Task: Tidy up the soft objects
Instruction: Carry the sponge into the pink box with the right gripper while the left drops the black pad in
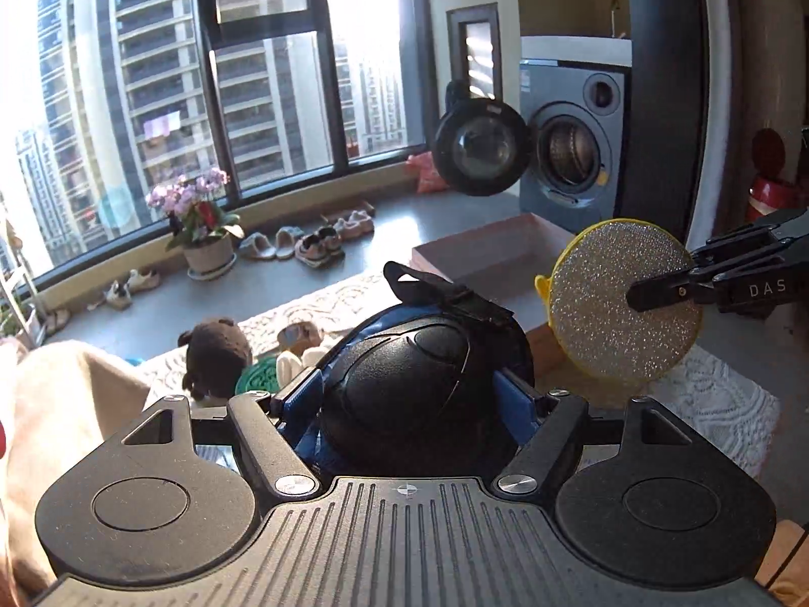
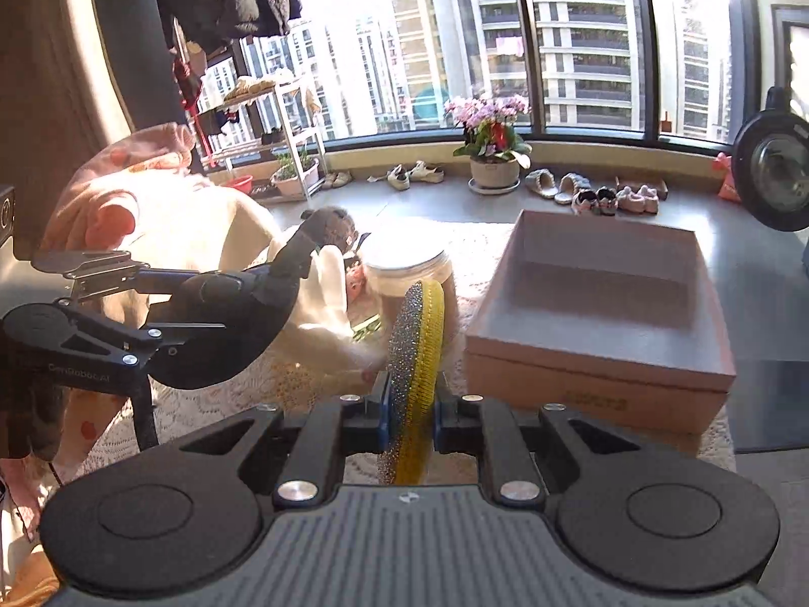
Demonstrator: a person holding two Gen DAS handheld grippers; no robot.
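Observation:
My left gripper is shut on a black eye mask with a strap, held above the lace mat; it also shows in the right wrist view. My right gripper is shut on a round yellow scrub pad with a glittery face, held on edge; the pad shows in the left wrist view. An open pink box sits to the right, also in the left wrist view. A brown plush toy and a green pad lie on the mat.
A white lace mat covers the floor. A cream and pink blanket lies at left. A jar stands behind the scrub pad. Shoes, a flower pot and a washing machine with open door line the window side.

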